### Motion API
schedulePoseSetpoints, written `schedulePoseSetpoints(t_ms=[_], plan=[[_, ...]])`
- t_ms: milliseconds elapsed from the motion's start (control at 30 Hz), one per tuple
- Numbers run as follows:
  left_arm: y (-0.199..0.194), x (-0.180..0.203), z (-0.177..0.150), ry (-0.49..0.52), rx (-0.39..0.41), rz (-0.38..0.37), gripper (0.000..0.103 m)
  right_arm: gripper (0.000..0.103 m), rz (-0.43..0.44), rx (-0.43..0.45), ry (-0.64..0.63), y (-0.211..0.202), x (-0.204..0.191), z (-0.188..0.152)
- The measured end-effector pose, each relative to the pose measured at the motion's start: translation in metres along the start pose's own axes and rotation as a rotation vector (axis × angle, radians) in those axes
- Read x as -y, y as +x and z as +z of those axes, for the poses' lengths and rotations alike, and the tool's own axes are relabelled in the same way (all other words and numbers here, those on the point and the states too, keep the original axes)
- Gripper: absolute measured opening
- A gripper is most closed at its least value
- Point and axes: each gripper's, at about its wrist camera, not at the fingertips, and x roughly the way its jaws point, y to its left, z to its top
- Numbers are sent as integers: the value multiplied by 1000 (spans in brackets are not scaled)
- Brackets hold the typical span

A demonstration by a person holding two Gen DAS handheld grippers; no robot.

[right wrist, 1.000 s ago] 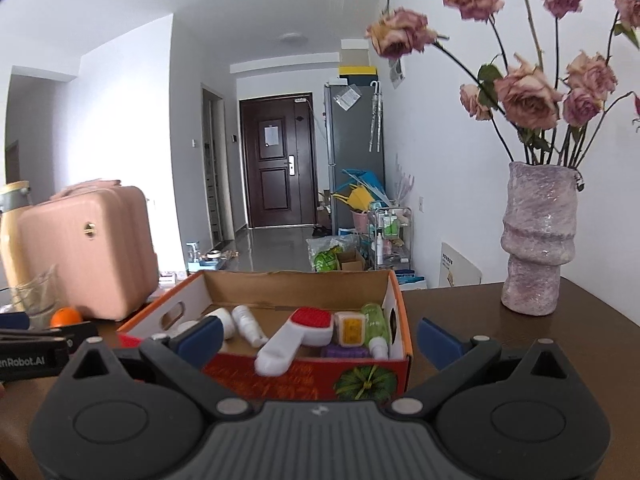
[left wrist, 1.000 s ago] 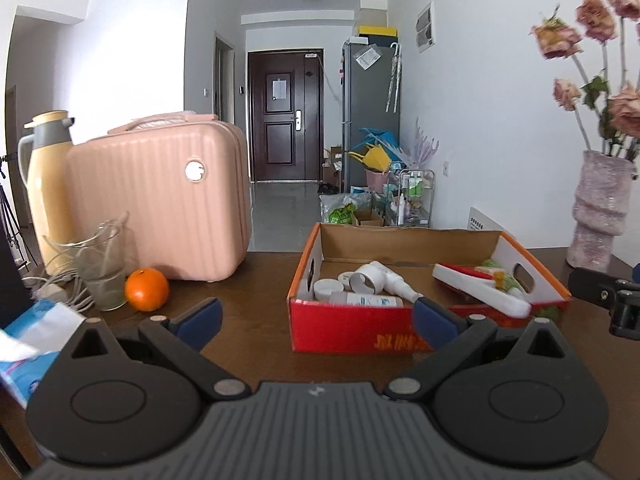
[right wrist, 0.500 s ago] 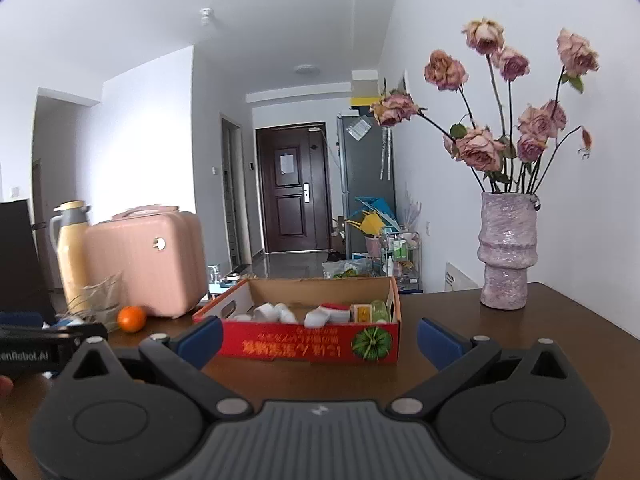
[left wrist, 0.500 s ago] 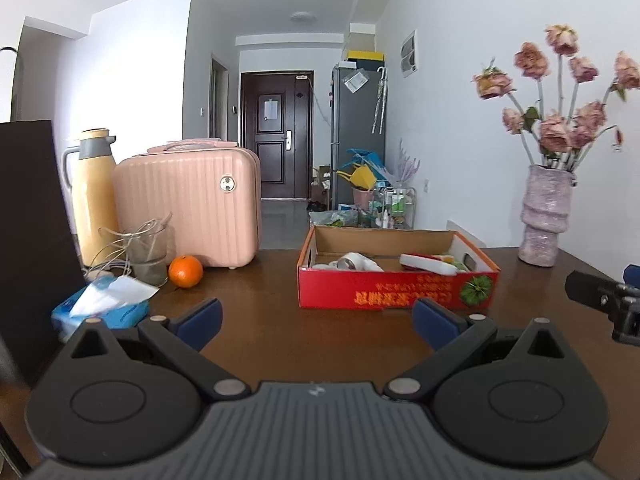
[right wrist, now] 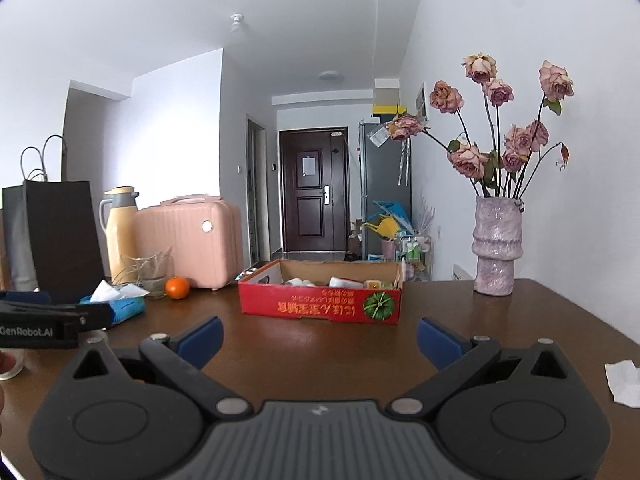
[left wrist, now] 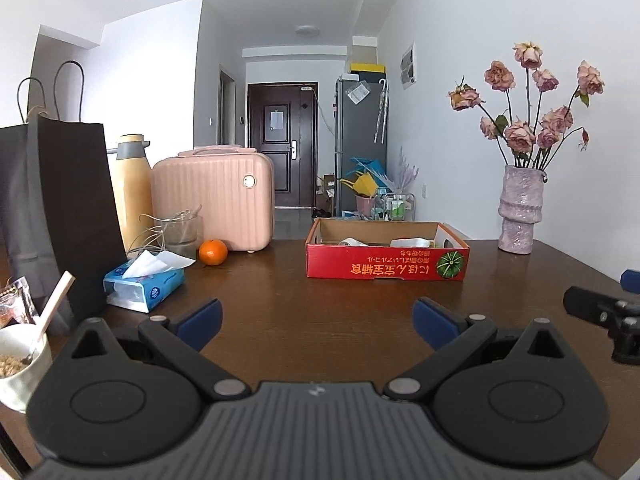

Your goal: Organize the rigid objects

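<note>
A red cardboard box (left wrist: 386, 266) (right wrist: 320, 305) stands on the dark wooden table (left wrist: 320, 312), well ahead of both grippers. Inside it lie several small items, mostly white bottles and tubes, of which only the tops show over the rim. My left gripper (left wrist: 317, 318) is open with nothing between its blue pads, low over the near table. My right gripper (right wrist: 319, 338) is open too and holds nothing. In each wrist view the other gripper shows at the frame's edge.
On the left are a black paper bag (left wrist: 60, 216), a yellow thermos (left wrist: 132, 188), a pink case (left wrist: 216, 200), a glass jar (left wrist: 182, 232), an orange (left wrist: 213, 252), a tissue pack (left wrist: 144, 282) and a bowl with a spoon (left wrist: 20, 360). A vase of dried roses (left wrist: 520, 212) stands at right. A paper scrap (right wrist: 624, 382) lies near the right edge.
Both grippers have drawn back from the red box, which now looks smaller and farther off. The bag, tissue pack and bowl have come into the left wrist view.
</note>
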Motion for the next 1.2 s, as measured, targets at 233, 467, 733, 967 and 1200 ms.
schedulePoseSetpoints(t_ms=[233, 467, 733, 967, 1200], plan=[[-13, 0, -1, 2, 11, 6, 103, 103, 16, 8, -9, -11, -6, -2], [-14, 0, -1, 2, 10, 2, 103, 103, 19, 11, -10, -11, -7, -1], [-13, 0, -1, 1, 8, -1, 103, 103, 19, 9, -12, -11, -9, -1], [-13, -1, -1, 0, 8, -3, 103, 103, 19, 9, -11, -11, -9, -1], [-14, 1, -3, 3, 13, -7, 103, 103, 22, 2, -14, -9, -8, -2]])
